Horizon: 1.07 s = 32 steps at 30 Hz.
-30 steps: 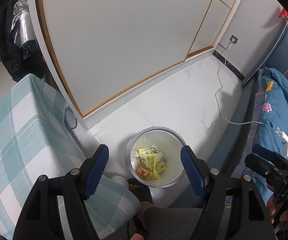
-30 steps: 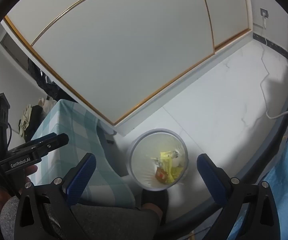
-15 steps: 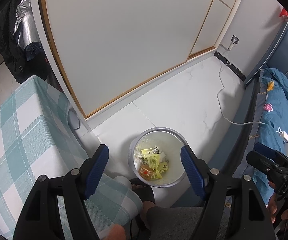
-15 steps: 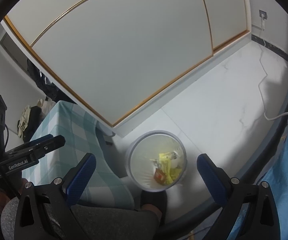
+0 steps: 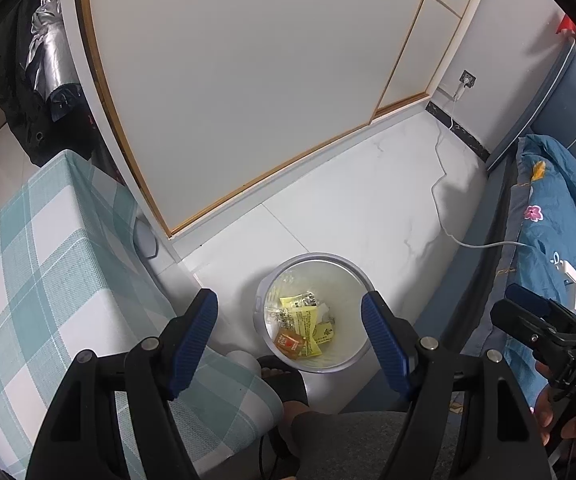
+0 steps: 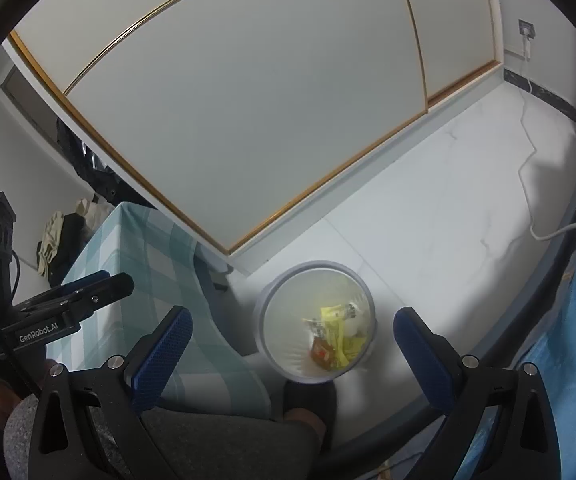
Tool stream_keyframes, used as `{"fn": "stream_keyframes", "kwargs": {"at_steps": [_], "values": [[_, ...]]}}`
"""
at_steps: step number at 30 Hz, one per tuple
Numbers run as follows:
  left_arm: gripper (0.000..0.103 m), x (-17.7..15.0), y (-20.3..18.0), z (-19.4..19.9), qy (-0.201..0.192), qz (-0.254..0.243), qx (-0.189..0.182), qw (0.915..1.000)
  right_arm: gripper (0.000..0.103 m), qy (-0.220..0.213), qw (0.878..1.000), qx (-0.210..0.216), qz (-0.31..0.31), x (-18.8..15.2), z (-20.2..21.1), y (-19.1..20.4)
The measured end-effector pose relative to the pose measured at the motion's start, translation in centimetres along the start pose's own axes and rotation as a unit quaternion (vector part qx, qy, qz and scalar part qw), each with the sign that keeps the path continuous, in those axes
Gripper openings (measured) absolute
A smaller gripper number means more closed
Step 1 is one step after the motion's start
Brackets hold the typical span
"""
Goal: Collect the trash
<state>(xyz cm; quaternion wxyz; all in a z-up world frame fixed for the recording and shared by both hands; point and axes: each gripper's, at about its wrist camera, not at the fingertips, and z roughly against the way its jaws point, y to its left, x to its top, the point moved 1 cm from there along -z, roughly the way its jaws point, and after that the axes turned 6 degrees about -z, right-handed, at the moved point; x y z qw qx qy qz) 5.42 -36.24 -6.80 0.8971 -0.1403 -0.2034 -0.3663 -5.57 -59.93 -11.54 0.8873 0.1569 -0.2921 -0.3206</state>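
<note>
Trash bin (image 5: 315,312) on the floor, seen between and beyond the spread blue fingers (image 5: 191,332) of the left gripper (image 5: 290,330), holding yellow and orange wrappers (image 5: 302,326). Right gripper (image 6: 288,344) likewise stands wide apart and empty, the bin (image 6: 316,324) lying between its fingers (image 6: 161,350).

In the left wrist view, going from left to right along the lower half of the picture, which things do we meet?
Checked cloth → trash bin with wrappers inside → white cable on the floor → blue flowered bedding → right gripper.
</note>
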Motion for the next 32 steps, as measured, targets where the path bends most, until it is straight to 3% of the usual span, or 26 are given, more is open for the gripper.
{"fn": "stream_keyframes", "kwargs": {"at_steps": [17, 32], "values": [[0.071, 0.04, -0.35, 0.05, 0.006, -0.001, -0.009, 0.9999, 0.102, -0.001, 1.0, 0.0, 0.0, 0.18, 0.08, -0.02], [0.071, 0.1, -0.15, 0.83, -0.013, 0.004, -0.006, 0.9999, 0.102, -0.012, 1.0, -0.001, 0.004, -0.06, 0.9, 0.2]]}}
